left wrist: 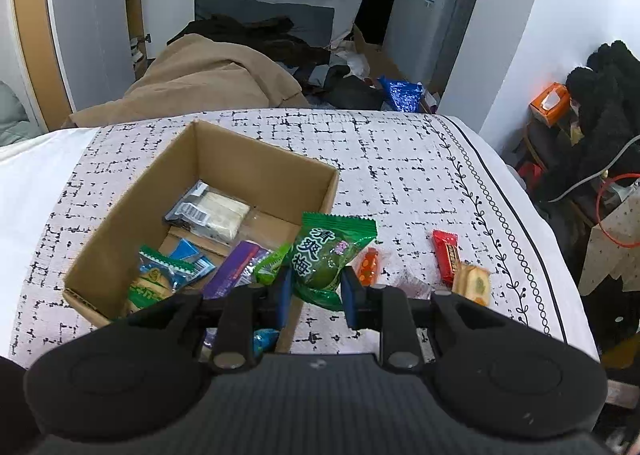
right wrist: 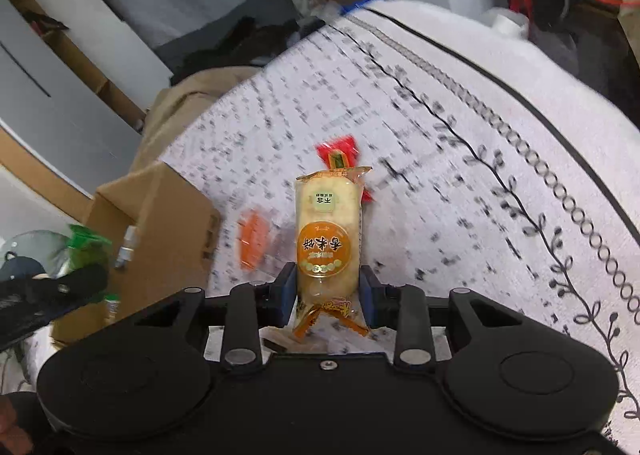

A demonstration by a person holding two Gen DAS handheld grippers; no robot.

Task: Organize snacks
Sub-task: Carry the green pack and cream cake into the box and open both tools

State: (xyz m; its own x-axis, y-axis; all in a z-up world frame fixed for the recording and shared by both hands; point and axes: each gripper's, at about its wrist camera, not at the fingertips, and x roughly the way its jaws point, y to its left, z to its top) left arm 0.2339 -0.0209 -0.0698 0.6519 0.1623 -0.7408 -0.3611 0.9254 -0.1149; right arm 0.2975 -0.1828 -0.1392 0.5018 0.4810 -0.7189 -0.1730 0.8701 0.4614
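My left gripper (left wrist: 316,287) is shut on a green plum packet (left wrist: 324,255), held over the near right corner of an open cardboard box (left wrist: 264,151). Several wrapped snacks lie inside the box. On the patterned bedspread (left wrist: 400,159) to the right lie a small orange candy (left wrist: 368,265) and a red bar (left wrist: 446,255); a rice cracker packet (left wrist: 474,283) shows beside them. My right gripper (right wrist: 328,287) is shut on that orange-labelled rice cracker packet (right wrist: 326,231), above the spread. Beyond it are the red bar (right wrist: 340,153), the blurred orange candy (right wrist: 252,241) and the box (right wrist: 160,207).
A tan blanket (left wrist: 208,75) and dark clothes are piled past the bed's far edge, with a blue foil bag (left wrist: 402,93) on the floor. An orange tissue box (left wrist: 550,103) and cables sit off the right edge. The left gripper (right wrist: 52,295) shows at the right view's left.
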